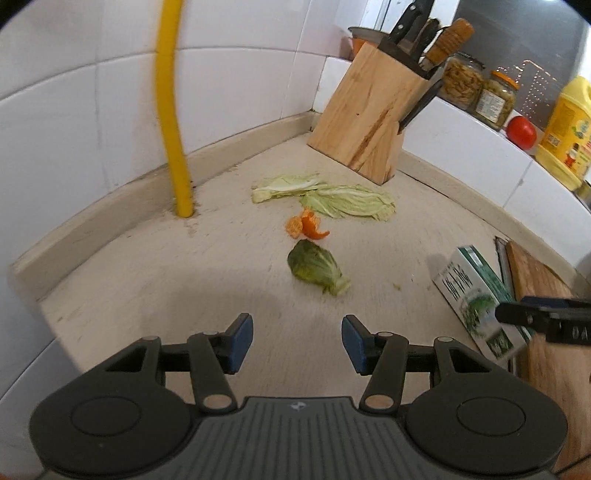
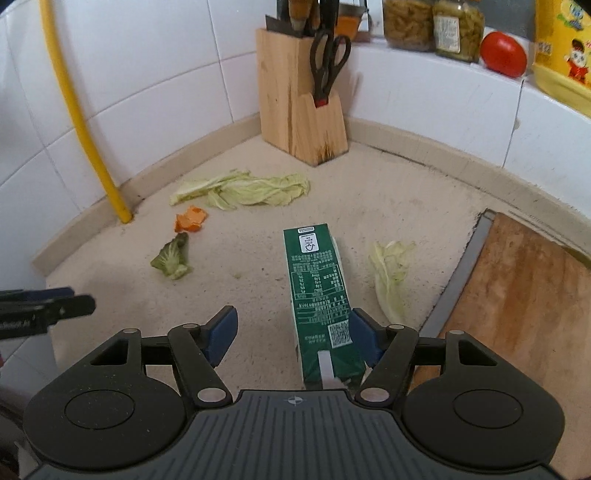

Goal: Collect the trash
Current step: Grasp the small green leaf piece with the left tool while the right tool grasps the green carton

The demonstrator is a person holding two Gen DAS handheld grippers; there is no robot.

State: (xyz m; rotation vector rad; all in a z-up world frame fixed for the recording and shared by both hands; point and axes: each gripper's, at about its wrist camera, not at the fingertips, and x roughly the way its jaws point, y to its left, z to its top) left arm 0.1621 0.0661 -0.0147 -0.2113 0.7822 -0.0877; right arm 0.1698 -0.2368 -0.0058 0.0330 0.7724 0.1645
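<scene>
Scraps lie on the beige counter (image 1: 147,280): pale cabbage leaves (image 1: 332,195) (image 2: 251,190), orange peel (image 1: 308,227) (image 2: 190,219) and a dark green leaf stub (image 1: 317,267) (image 2: 173,258). Another pale leaf (image 2: 391,273) lies beside a green carton (image 2: 317,280) (image 1: 476,295) that is flat on its side. My left gripper (image 1: 297,328) is open and empty, short of the leaf stub. My right gripper (image 2: 293,317) is open around the carton's near end. Its right pad (image 2: 364,332) sits against the carton's side, and the left pad stands well clear.
A wooden knife block (image 1: 373,114) (image 2: 295,110) stands in the corner, and a yellow pipe (image 1: 170,110) runs up the tiled wall on the left. A wooden cutting board (image 2: 517,295) lies at the right. Jars (image 2: 458,26), a tomato (image 2: 504,53) and a yellow bottle (image 2: 561,48) line the ledge.
</scene>
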